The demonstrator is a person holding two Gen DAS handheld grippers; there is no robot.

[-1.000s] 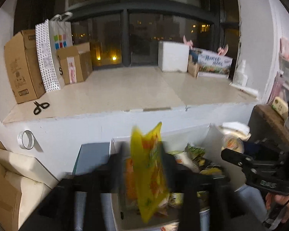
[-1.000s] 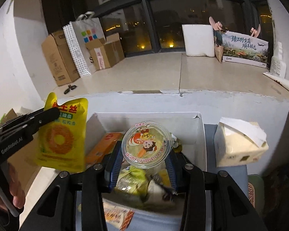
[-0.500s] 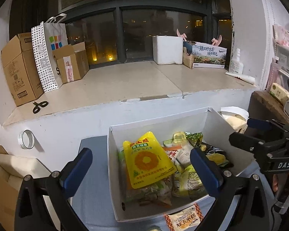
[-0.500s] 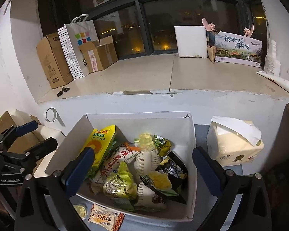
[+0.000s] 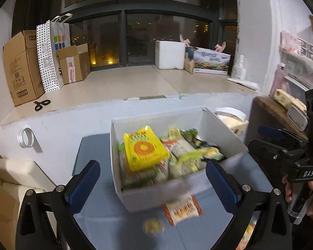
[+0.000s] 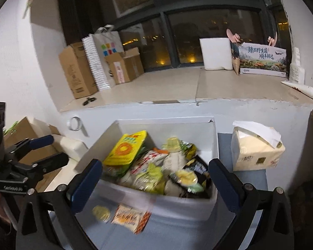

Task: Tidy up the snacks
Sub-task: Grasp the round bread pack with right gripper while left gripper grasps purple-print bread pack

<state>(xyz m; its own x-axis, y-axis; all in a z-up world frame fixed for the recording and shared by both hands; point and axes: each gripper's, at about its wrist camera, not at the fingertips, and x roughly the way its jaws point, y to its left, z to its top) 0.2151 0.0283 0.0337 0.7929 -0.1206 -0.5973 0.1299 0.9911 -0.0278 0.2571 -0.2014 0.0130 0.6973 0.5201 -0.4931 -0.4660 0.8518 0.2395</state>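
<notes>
Blue table (image 5: 93,145): white box (image 5: 225,129) full of snacks; both tools spread, empty.

Dark window (image 5: 123,39) above pale sill (image 5: 114,87)

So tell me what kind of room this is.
Probably a lived-in flat or storage corner by a window. Cardboard boxes and a shopping bag stand on a deep tiled sill under dark night-time panes, and a white box of snacks sits below.
</notes>
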